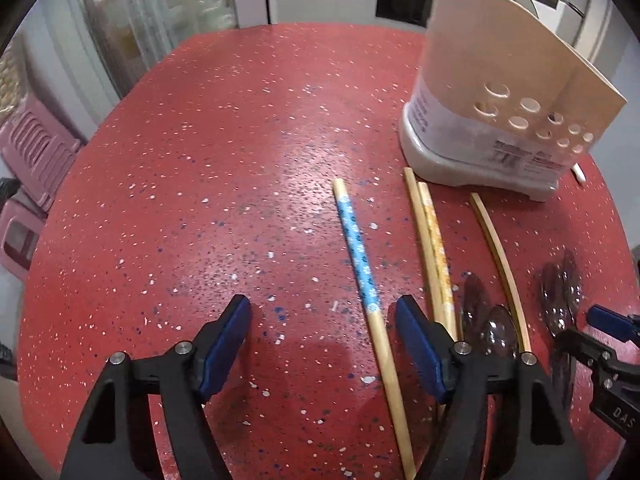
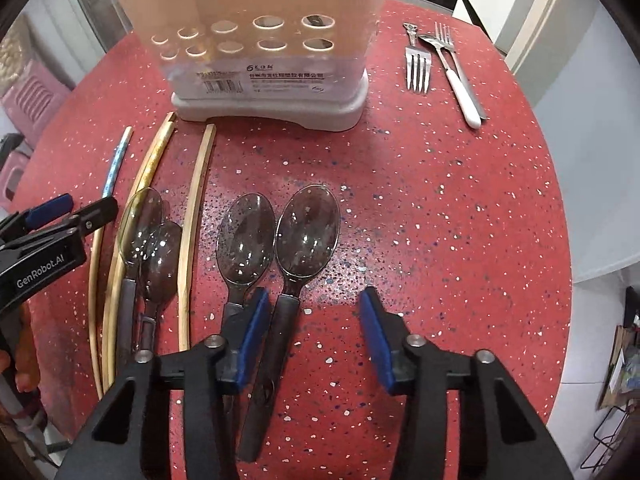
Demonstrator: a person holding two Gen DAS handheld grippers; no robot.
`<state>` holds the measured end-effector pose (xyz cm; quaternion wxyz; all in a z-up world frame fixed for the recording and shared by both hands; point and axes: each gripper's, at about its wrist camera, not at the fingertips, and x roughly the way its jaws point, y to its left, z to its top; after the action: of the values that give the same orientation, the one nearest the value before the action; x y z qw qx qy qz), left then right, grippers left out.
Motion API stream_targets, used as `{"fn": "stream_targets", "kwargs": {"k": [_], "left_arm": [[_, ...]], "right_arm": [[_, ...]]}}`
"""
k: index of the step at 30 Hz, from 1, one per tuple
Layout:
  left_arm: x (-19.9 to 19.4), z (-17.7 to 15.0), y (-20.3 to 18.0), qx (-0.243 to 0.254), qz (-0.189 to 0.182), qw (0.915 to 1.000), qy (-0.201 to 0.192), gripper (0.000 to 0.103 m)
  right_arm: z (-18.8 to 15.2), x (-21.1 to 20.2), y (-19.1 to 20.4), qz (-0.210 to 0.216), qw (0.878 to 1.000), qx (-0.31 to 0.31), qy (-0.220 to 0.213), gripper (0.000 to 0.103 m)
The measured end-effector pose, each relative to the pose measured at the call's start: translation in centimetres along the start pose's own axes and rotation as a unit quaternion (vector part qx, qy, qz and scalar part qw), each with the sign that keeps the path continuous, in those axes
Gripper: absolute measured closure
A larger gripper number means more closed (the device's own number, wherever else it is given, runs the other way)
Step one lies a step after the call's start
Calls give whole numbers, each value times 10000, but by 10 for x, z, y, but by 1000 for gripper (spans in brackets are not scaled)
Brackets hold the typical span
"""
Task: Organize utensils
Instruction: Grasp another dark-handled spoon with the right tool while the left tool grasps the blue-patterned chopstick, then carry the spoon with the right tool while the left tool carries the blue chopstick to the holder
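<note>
A beige utensil holder (image 2: 264,52) with round holes stands on the red speckled table (image 2: 440,220); it also shows in the left wrist view (image 1: 500,112). Several chopsticks lie in front of it: a blue-patterned one (image 1: 358,256), a yellow pair (image 1: 432,248) and a plain one (image 1: 500,264). Several dark clear plastic spoons (image 2: 308,232) lie beside them. My left gripper (image 1: 322,320) is open and empty, with the blue chopstick between its fingers. My right gripper (image 2: 314,312) is open and empty above a spoon handle (image 2: 276,344).
Metal forks (image 2: 418,68) and a white-handled utensil (image 2: 460,84) lie at the far right of the table. Pink plastic stools (image 1: 32,160) stand on the floor left of the table. Cabinets and an oven are behind.
</note>
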<state>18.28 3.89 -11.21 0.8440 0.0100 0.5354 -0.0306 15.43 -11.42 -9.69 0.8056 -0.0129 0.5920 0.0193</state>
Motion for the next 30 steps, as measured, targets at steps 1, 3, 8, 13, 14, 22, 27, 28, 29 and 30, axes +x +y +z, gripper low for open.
{"fn": "stream_targets", "kwargs": {"k": [1,3,8,13,14,22,27,28,29,30], "left_arm": [[-1,1,-2,15,-6,10000,37,10],[0,7,-3,43,-29,9999,145,12],[2,25,-9,210,-131,9991,340,28],[4,36,-35,664,-295,9964,427,69],[3,37,-39,733,-265,9961,411,71],[-8,22,-30,306,-666,9973,-48,72],[-36,6,-19,64,-889,9945,-555,72],[-42,5,-17,40,-932,9936,-629,72],[-48,5,-16,28,-972,9927,-719,72],[-52,4,-16,26,-991,9920,-786,72]], "right_arm": [[1,-1,2,20,10000,-32,5,67],[3,-2,3,39,10000,-69,16,73],[3,-7,-2,182,9998,-84,-59,90],[-5,-6,-12,449,9989,-13,-145,90],[-6,-5,-14,509,9986,14,-159,90],[-18,-13,-41,1119,9923,278,-462,90],[-23,-26,-55,1394,9866,335,-773,90],[-25,-34,-62,1439,9855,342,-834,90],[-27,-38,-66,1494,9839,348,-912,90],[-29,-42,-67,1526,9829,348,-969,90]]}}
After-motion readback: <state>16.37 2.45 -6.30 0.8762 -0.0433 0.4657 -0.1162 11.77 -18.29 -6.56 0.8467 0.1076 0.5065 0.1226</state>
